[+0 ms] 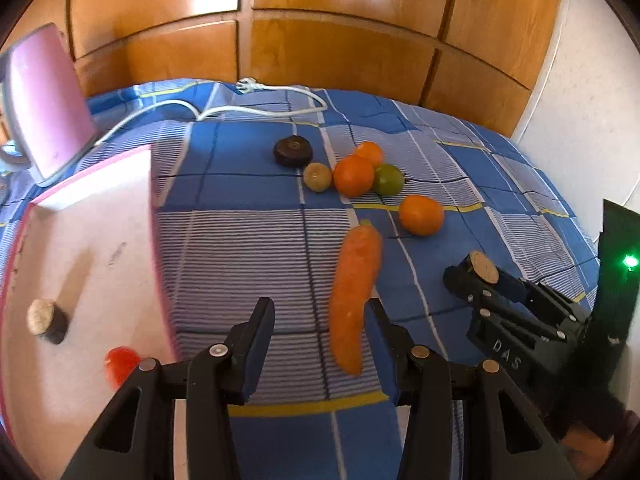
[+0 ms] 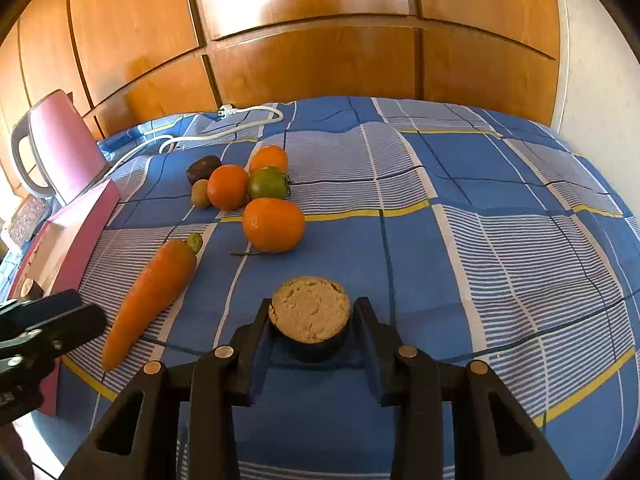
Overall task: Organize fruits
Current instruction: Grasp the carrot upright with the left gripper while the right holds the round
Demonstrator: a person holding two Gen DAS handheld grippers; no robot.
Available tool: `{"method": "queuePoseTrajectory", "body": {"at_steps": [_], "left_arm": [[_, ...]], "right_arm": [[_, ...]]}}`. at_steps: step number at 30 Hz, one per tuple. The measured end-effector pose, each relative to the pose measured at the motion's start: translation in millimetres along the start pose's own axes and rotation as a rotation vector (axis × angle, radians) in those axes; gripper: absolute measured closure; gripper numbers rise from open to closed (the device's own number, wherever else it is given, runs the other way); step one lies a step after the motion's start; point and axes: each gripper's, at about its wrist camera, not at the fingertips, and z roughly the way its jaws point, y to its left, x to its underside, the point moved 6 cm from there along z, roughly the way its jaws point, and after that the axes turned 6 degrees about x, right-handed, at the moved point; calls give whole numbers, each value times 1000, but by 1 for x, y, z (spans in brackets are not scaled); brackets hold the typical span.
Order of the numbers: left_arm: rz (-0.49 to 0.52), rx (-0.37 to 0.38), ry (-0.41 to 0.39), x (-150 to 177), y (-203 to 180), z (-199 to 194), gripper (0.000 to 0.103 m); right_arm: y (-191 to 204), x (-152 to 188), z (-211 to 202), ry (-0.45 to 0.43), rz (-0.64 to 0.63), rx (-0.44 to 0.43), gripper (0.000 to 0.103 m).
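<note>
Sorted so far, I count in the pink tray: one cut dark fruit half and one red fruit. My right gripper has its jaws closed on another cut half; my left gripper is open, empty. Left on the bed, by my judgement: carrot, three oranges, green fruit, kiwi, dark fruit.

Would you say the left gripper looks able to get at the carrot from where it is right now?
Probably yes. The left gripper is open, and the carrot lies on the cloth with its tip already between the fingers. Nothing sits between them; the right gripper, holding a cut round fruit, is off to the side.
</note>
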Motion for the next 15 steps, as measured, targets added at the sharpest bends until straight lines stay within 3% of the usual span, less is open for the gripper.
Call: {"method": "queuePoseTrajectory", "body": {"at_steps": [15], "left_arm": [[40, 31, 58, -23, -19, 50, 56]], "right_arm": [[-2, 0, 1, -28, 22, -20, 63]]}}
